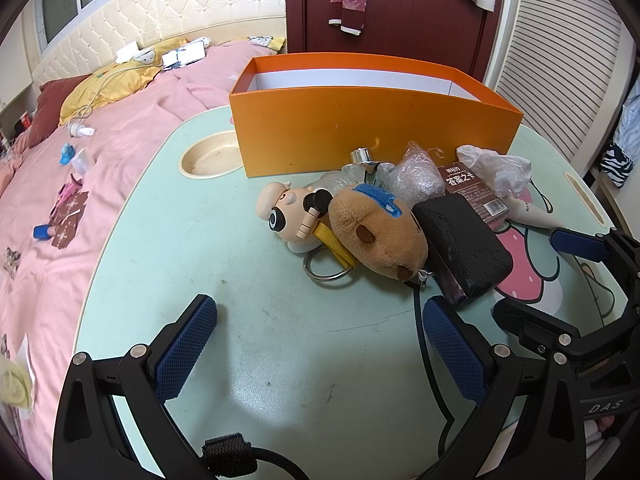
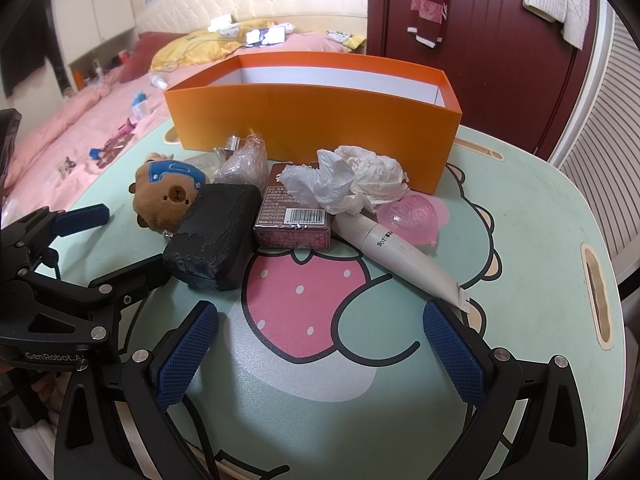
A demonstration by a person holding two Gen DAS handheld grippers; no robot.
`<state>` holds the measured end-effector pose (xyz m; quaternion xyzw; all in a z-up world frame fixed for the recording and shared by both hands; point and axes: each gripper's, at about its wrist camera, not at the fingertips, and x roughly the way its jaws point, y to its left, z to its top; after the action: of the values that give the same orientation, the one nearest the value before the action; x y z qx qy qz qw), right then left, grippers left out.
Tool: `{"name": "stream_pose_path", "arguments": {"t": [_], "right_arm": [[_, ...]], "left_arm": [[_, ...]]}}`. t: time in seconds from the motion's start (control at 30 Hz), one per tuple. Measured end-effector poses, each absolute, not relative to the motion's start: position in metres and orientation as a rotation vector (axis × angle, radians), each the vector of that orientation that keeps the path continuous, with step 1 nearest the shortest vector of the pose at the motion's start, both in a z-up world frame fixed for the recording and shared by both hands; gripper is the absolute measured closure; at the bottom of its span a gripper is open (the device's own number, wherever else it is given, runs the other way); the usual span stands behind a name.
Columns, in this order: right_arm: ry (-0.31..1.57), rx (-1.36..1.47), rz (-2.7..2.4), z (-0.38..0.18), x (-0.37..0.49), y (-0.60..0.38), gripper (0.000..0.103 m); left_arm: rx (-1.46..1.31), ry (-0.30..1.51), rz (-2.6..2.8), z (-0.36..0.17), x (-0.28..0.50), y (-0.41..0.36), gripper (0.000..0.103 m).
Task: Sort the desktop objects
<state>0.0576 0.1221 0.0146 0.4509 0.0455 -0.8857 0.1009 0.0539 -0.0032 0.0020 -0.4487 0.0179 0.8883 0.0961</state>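
Left gripper (image 1: 320,354) and right gripper (image 2: 320,354), black with blue textured pads, both jaws spread wide, empty, side by side, angled downward.

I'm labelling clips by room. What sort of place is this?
Most likely a bedroom: a bed with pink bedding and a tufted headboard lies beside the small cartoon-print table, and clothes hang on a dark red wardrobe.
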Motion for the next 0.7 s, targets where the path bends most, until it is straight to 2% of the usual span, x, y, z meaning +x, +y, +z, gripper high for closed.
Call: {"name": "stream_pose_path", "arguments": {"t": [0.7], "right_arm": [[0.137,1.332,-2.615,0.0143,0.0574,0.1234,0.000]], "left_arm": [[-1.325,0.056,2.629,0.0018,0.0510,-0.0052,0.000]]}}
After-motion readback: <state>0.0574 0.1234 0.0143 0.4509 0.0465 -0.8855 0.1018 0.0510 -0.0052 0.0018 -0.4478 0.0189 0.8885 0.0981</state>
